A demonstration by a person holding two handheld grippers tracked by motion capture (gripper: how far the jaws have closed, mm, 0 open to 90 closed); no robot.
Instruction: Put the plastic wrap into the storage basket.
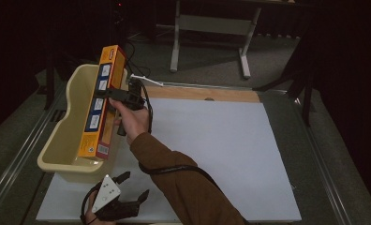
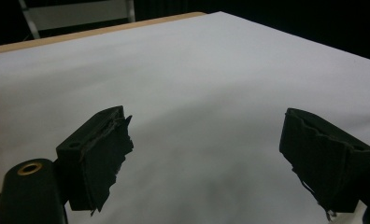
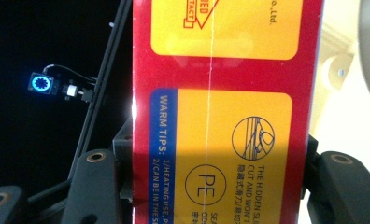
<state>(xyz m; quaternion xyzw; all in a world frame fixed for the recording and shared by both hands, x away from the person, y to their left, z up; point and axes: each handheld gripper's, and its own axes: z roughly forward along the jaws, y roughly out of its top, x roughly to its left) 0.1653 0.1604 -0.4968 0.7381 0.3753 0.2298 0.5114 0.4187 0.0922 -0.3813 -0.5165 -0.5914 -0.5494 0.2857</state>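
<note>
A long orange and red box (image 1: 101, 105) hangs over the right rim of a cream plastic tub (image 1: 62, 136), tilted lengthwise. My right gripper (image 1: 113, 96) is shut on the box at mid-length, held by a hand in a brown sleeve. In the right gripper view the box (image 3: 225, 112) fills the space between both jaws, printed with "WARM TIPS" and a PE mark. My left gripper (image 1: 129, 187) rests low at the near left edge of the white sheet (image 1: 211, 150), jaws wide apart. In the left gripper view the left gripper (image 2: 204, 154) has bare white sheet (image 2: 197, 84) between its pads.
The white sheet covers a wooden tabletop (image 1: 202, 93). A grey metal frame (image 1: 211, 28) stands on the floor behind the table. Dark floor and rails run along both sides. The tub stands at the table's left side.
</note>
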